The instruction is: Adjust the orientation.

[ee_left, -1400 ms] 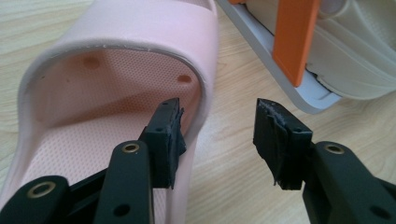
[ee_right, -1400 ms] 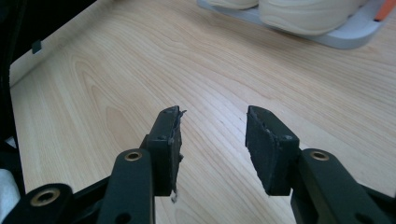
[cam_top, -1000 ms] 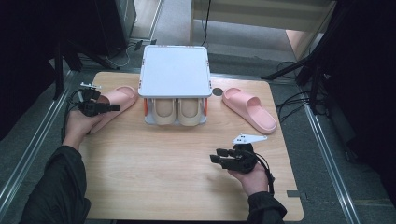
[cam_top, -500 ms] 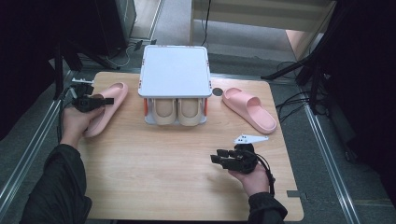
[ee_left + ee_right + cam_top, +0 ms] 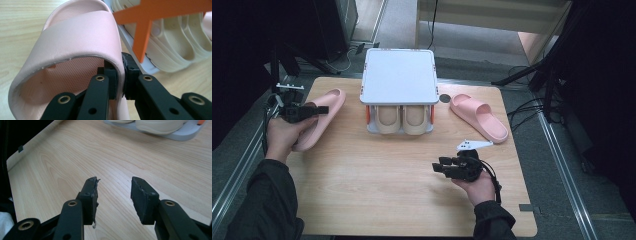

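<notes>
On the table, left gripper [image 5: 120, 72] jaws pinch the pink slipper [image 5: 75, 45] strap.

Beige slippers [image 5: 402, 120] mostly hidden under white rack top [image 5: 399, 76]. Pink slipper [image 5: 75, 50] sole cut off by left gripper view's lower edge. Orange rack brace [image 5: 147, 22] cropped at top edge.

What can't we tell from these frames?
- Rack interior, high view: its flat top hides everything but the fronts of the beige slippers.
- Left pink slipper's heel, high view: the hand and left tool cover it.
- Small dark spot beside the rack: too small to identify.
</notes>
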Demonstrator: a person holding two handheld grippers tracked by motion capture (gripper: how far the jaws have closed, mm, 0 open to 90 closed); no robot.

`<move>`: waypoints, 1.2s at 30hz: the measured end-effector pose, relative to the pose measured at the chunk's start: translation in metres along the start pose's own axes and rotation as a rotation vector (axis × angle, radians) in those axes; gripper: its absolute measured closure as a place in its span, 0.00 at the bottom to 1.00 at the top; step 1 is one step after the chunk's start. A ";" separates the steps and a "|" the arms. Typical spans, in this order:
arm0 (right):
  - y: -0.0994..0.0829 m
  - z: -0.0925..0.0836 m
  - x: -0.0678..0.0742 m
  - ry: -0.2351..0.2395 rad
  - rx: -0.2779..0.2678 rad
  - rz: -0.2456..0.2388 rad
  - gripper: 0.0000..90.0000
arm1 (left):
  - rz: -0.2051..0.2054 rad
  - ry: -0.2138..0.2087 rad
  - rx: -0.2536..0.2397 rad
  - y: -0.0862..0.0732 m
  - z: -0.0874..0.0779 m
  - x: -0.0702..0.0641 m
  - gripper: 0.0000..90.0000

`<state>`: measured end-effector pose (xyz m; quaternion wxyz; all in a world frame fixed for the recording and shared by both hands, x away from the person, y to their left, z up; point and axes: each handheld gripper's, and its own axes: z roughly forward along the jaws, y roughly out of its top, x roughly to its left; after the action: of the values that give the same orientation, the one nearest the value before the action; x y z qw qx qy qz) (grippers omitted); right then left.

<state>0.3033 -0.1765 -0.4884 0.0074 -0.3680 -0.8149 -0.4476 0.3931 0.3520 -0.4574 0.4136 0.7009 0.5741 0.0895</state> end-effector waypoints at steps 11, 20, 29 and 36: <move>0.019 0.018 0.003 0.045 0.027 -0.042 0.63 | 0.025 -0.068 0.012 -0.028 -0.029 -0.031 0.93; 0.032 0.031 0.006 0.068 0.040 -0.064 0.63 | 0.083 -0.070 0.029 -0.053 -0.044 -0.065 0.93; 0.039 0.040 0.009 0.077 0.056 -0.079 0.63 | 0.152 -0.097 0.046 -0.070 -0.035 -0.105 0.93; 0.042 0.044 0.009 0.083 0.062 -0.083 0.63 | 0.179 -0.139 0.058 -0.075 -0.027 -0.126 0.93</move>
<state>0.3359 -0.1246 -0.4812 0.0340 -0.3144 -0.8419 -0.4372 0.2814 0.2538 -0.4475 0.4226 0.7656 0.4813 0.0607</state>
